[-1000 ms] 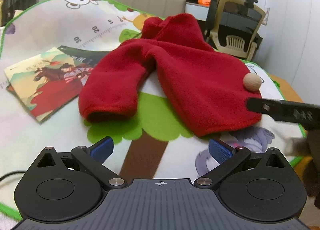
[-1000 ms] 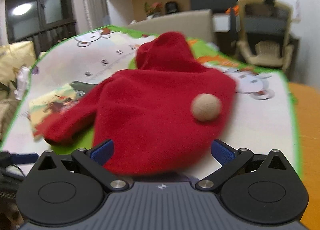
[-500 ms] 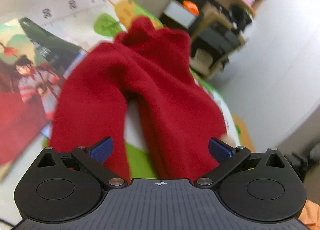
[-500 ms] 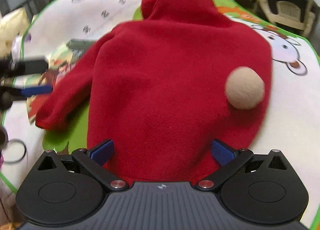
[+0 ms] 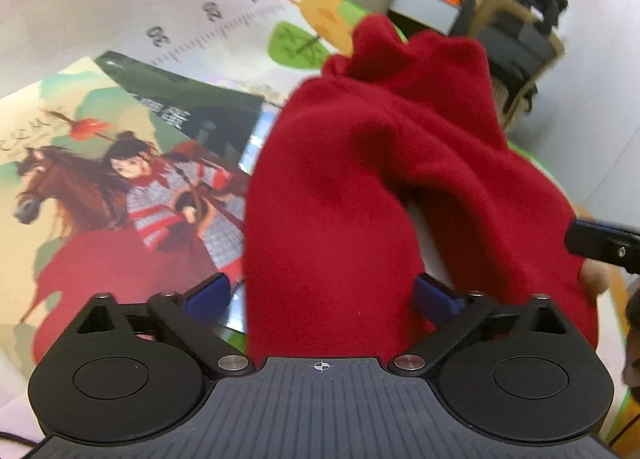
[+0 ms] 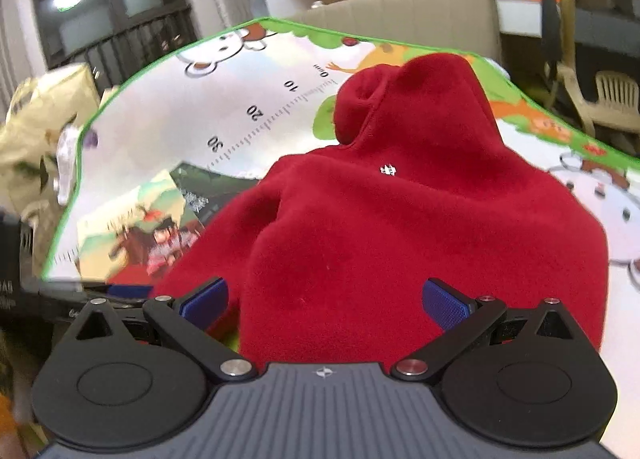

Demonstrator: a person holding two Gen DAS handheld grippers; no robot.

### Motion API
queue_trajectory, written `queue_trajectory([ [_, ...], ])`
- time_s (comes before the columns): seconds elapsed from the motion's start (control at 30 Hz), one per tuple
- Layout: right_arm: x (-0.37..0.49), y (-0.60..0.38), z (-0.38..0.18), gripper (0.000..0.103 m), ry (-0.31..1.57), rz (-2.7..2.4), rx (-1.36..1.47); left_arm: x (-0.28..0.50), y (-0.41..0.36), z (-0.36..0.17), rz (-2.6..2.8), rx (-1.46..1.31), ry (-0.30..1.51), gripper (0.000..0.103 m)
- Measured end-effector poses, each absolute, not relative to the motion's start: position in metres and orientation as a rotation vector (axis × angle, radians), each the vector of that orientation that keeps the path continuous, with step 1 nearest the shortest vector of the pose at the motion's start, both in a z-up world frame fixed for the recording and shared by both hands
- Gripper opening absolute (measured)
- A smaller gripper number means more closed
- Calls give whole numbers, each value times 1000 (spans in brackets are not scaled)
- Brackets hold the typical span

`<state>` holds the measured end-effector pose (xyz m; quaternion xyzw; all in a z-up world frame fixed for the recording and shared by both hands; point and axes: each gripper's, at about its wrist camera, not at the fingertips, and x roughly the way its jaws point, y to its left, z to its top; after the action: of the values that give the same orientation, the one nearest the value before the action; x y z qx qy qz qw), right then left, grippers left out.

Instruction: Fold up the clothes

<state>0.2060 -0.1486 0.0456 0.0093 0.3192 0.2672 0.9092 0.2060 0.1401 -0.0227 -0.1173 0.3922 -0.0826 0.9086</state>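
A red fleece hooded top (image 5: 400,163) lies on a printed play mat (image 5: 100,11), hood (image 6: 404,99) at the far end. Its left sleeve (image 5: 320,239) runs down between the spread fingers of my left gripper (image 5: 322,295), which is open with the cuff end hidden under its body. My right gripper (image 6: 325,303) is open too, and the top's lower body (image 6: 400,243) fills the space between its blue pads (image 6: 446,305). A finger of the right gripper (image 5: 600,243) shows at the right edge of the left wrist view, with a beige pompom (image 5: 596,277) half hidden below it.
An illustrated book (image 5: 120,199) lies on the mat just left of the sleeve, its corner under the red fabric. A beige sofa back (image 6: 420,11) stands beyond the mat, chairs (image 6: 600,95) and shelves to the right. A crumpled yellow bag (image 6: 44,119) sits off the mat's left edge.
Both grippers have closed in on the top and dropped lower. The sleeve now lies between the left fingers and the body between the right ones. The pompom has left the right wrist view.
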Motion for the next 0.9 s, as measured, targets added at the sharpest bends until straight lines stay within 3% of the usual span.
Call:
queue_trajectory([
  [0.07,202,-153,43,103,634,547,-17,207,141,-24,-138,-244,806,51],
  [0.13,201,-165,44,103,608,531,-16,208,141,-19,-126,-249,799,24],
  [0.2,204,-182,47,103,584,508,2,210,134,-10,-122,-236,775,17],
  [0.4,213,-259,73,103,472,374,96,208,64,59,-232,-69,526,14],
  [0.53,213,-308,100,103,389,282,125,223,-3,75,-395,-85,481,14],
  [0.73,225,-324,147,103,332,298,70,229,-100,33,-620,12,588,16],
  [0.87,273,-267,156,102,474,472,-49,236,-110,8,-655,31,652,16],
  [0.9,289,-245,156,97,518,515,-92,237,-108,4,-658,29,664,16],
])
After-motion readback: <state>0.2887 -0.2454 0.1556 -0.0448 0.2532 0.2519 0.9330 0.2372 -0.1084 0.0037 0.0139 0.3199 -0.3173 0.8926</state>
